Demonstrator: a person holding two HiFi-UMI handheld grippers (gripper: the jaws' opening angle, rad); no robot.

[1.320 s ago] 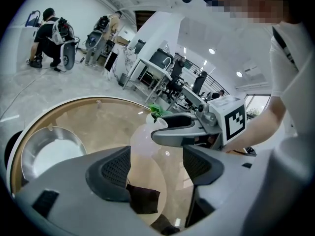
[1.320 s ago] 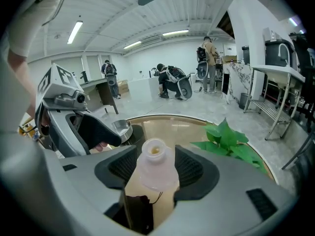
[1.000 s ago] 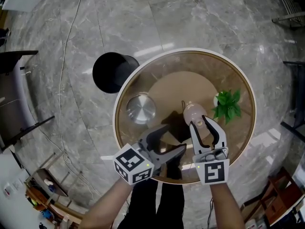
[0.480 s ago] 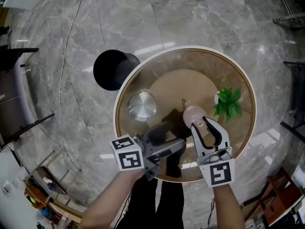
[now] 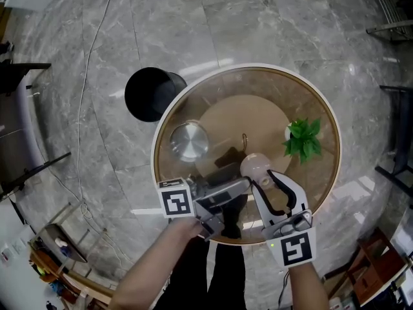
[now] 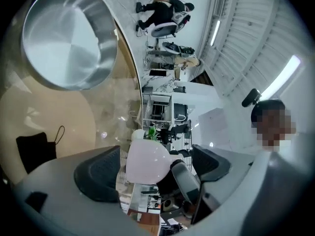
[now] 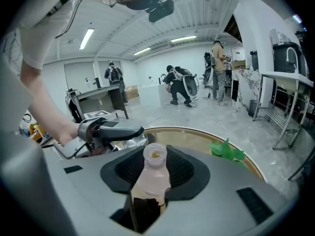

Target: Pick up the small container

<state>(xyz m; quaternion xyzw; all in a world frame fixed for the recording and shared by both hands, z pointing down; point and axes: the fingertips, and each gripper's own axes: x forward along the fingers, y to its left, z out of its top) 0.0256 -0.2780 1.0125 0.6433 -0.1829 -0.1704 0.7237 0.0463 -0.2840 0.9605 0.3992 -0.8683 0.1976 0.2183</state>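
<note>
Container point(image 7: 150, 173): a small pale pink bottle, cloudy rather than clear, with a rounded body that narrows to a short neck and a ring-shaped mouth showing a yellowish spot inside. It stands upright, neck up, pinched at the body by the right gripper's fingers point(image 7: 123, 173), whose ribbed black pads press on it from both sides. In the head view it sits over the near part of the round glass worktop point(image 5: 319, 173); whether its base is clear of the glass is hard to tell from here.

Left to right in the head view: a black bin point(image 5: 151, 94) stands on the marble floor just beside the worktop's rim. A steel bowl point(image 5: 189, 141) rests on the glass at the left. The left gripper point(image 5: 233, 185) lies level, rolled on its side, just left of the bottle. Its fingers point(image 6: 98, 173) have just been opening and are spread wide; the bottle's round body shows in the gap ahead, but neither pad touches it. Next comes the right gripper point(image 5: 264, 177) with the bottle, then a small green plant point(image 5: 302, 139) at the right.
</note>
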